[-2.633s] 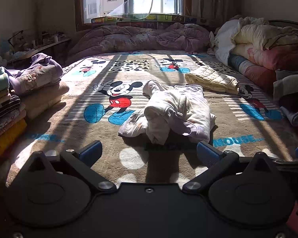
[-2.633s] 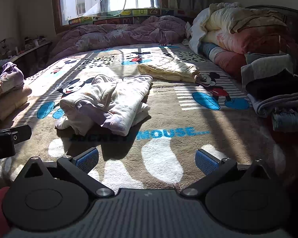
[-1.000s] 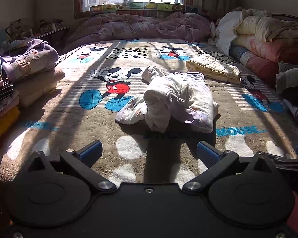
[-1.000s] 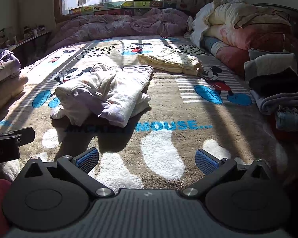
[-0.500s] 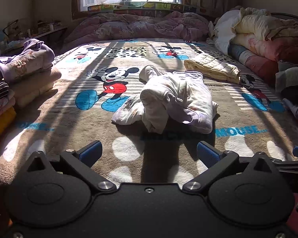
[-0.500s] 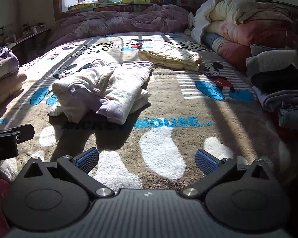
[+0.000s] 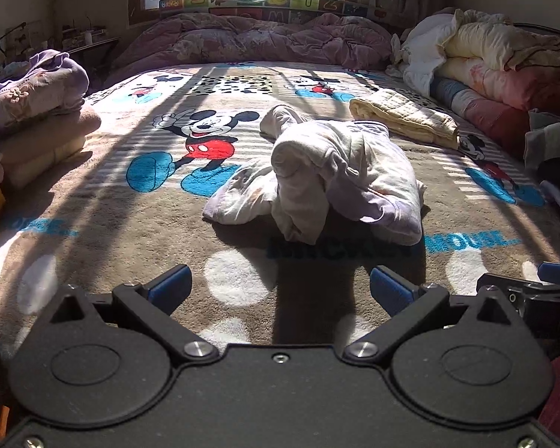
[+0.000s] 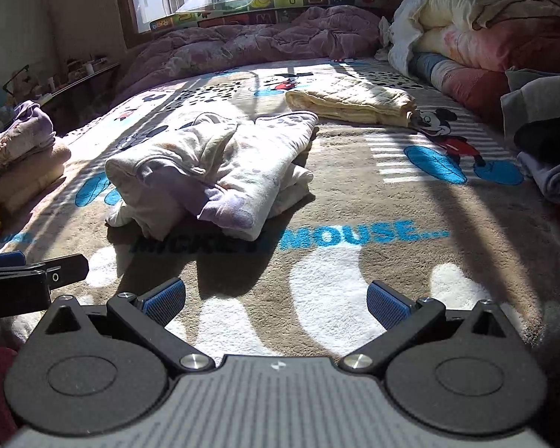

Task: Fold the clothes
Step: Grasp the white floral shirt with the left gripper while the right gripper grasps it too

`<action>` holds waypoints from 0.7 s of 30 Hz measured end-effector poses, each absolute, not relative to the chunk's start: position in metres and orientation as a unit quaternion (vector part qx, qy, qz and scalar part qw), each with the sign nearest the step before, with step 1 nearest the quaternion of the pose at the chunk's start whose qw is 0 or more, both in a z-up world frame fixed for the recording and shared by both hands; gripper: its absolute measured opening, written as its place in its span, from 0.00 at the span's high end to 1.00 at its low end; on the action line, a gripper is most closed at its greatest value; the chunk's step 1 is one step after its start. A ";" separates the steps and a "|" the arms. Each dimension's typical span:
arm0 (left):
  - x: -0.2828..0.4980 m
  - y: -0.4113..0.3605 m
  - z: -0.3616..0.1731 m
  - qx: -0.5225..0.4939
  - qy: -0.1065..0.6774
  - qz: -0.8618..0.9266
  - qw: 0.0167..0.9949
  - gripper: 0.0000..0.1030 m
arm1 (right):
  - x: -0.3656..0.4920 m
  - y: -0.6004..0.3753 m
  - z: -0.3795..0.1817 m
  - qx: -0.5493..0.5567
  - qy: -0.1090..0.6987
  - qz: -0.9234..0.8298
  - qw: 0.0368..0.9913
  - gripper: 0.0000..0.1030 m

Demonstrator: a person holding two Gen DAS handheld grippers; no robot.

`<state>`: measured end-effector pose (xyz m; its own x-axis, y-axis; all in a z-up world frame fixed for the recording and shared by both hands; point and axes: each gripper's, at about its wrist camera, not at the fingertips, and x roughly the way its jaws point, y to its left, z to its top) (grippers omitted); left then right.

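A crumpled white and pale lilac garment (image 7: pixel 328 171) lies bunched in the middle of the Mickey Mouse blanket (image 7: pixel 93 216) on the bed; it also shows in the right wrist view (image 8: pixel 212 171). My left gripper (image 7: pixel 280 291) is open and empty, low over the blanket just in front of the garment. My right gripper (image 8: pixel 276 300) is open and empty, to the garment's right and nearer me. The right gripper's finger shows at the left view's right edge (image 7: pixel 556 272), and the left gripper's body at the right view's left edge (image 8: pixel 30 268).
A folded cream quilted cloth (image 7: pixel 403 115) lies beyond the garment. Stacked folded clothes (image 7: pixel 33 112) stand at the left edge. Rolled duvets (image 7: pixel 504 63) and a pile of dark clothes (image 8: pixel 545 142) are on the right. A purple quilt (image 7: pixel 261 41) lies under the window.
Both grippers have moved forward toward the garment, which now looks larger and closer. Both stay open and empty. The garment has not moved.
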<state>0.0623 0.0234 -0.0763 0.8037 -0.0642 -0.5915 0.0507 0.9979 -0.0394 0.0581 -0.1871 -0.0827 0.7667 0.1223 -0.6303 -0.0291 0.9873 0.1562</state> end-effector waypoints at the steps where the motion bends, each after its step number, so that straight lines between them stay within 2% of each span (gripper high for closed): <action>1: 0.064 0.026 -0.080 -0.013 0.302 -0.031 0.953 0.00 | 0.062 -0.186 -0.087 0.063 0.332 0.044 0.940 0.01; 5: 0.073 0.037 -0.095 -0.017 0.273 -0.023 0.962 0.00 | 0.077 -0.182 -0.104 0.053 0.290 0.056 0.954 0.01; 11: 0.092 0.042 -0.117 -0.007 0.322 -0.036 0.946 0.00 | 0.091 -0.191 -0.144 0.073 0.242 0.108 0.961 0.01; 16: 0.102 0.025 -0.116 0.032 0.289 -0.036 0.956 0.01 | 0.101 -0.181 -0.148 -0.004 0.211 0.084 0.974 0.01; 19: 0.115 0.016 -0.113 0.058 0.271 -0.037 0.960 0.05 | 0.107 -0.186 -0.145 0.004 0.185 0.094 0.978 0.01; 21: 0.127 0.010 -0.111 0.073 0.262 -0.039 0.962 0.20 | 0.116 -0.187 -0.149 0.007 0.190 0.101 0.977 0.01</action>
<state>0.1274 0.0101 -0.1110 0.8597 -0.0361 -0.5095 0.1124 0.9864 0.1197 0.1158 -0.1871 -0.1493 0.9078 0.1997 -0.3688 -0.1941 0.9796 0.0524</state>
